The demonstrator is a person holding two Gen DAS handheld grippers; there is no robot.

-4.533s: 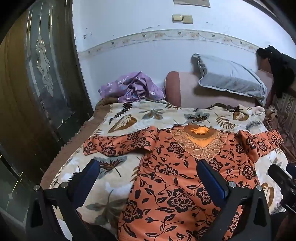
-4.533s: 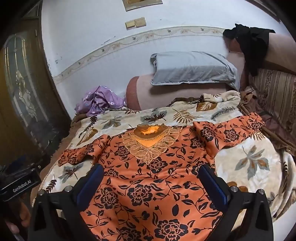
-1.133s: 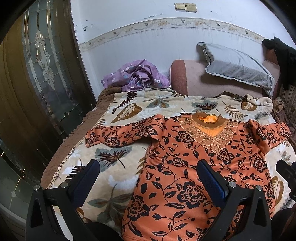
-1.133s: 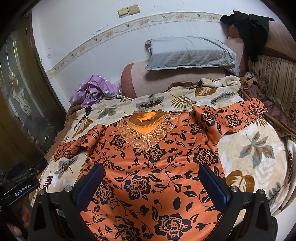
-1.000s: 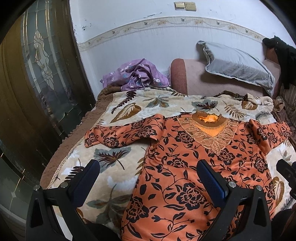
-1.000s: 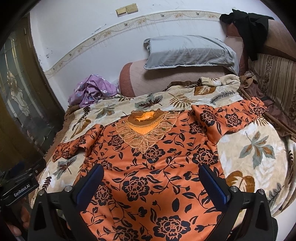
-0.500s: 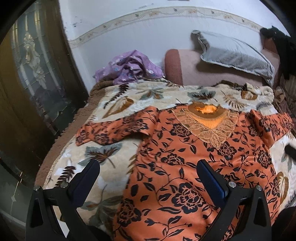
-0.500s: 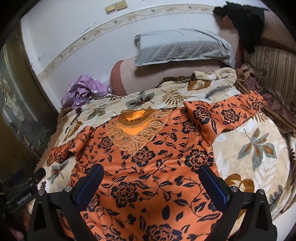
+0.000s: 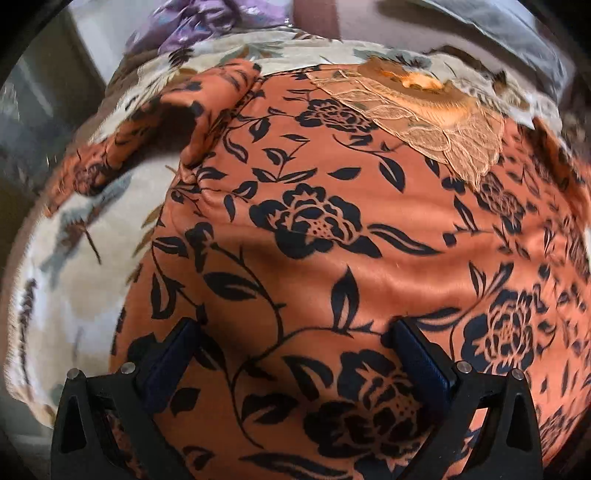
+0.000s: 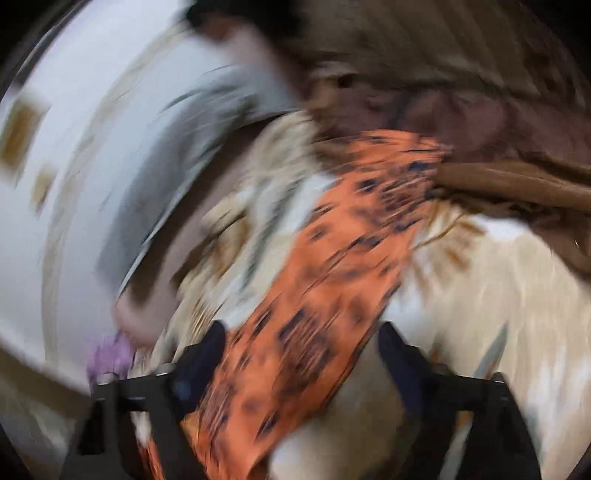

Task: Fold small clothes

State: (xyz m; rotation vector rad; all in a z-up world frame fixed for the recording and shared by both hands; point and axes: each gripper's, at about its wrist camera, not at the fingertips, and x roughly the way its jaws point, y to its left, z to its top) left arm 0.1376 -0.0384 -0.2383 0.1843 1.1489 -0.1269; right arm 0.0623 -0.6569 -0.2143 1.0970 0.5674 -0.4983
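One orange garment (image 9: pixel 332 229), one blanket (image 9: pixel 74 258), two tools (image 9: pixel 291 354) (image 10: pixel 299 350)

Leaf-print blanket (image 9: pixel 92 229) — purple cloth (image 9: pixel 207 22), grey pillow (image 10: pixel 192 147).

Black-framed left claw (image 9: pixel 291 350) and right claw (image 10: pixel 299 347), dark-blue pads, silver screws

The supporting surface is a bed covered by a cream blanket (image 9: pixel 70 291) printed with brown and grey leaf motifs. Lying directly on the blanket is an orange garment (image 9: pixel 332 236) with black floral print, spread flat, its lace-trimmed neckline (image 9: pixel 436 110) toward the far end. One sleeve (image 9: pixel 147 125) extends to the left across the blanket. A crumpled purple cloth (image 9: pixel 199 22) rests at the far left corner. The right wrist view is heavily blurred; there an orange sleeve (image 10: pixel 332 258) crosses the cream blanket (image 10: pixel 498 295).
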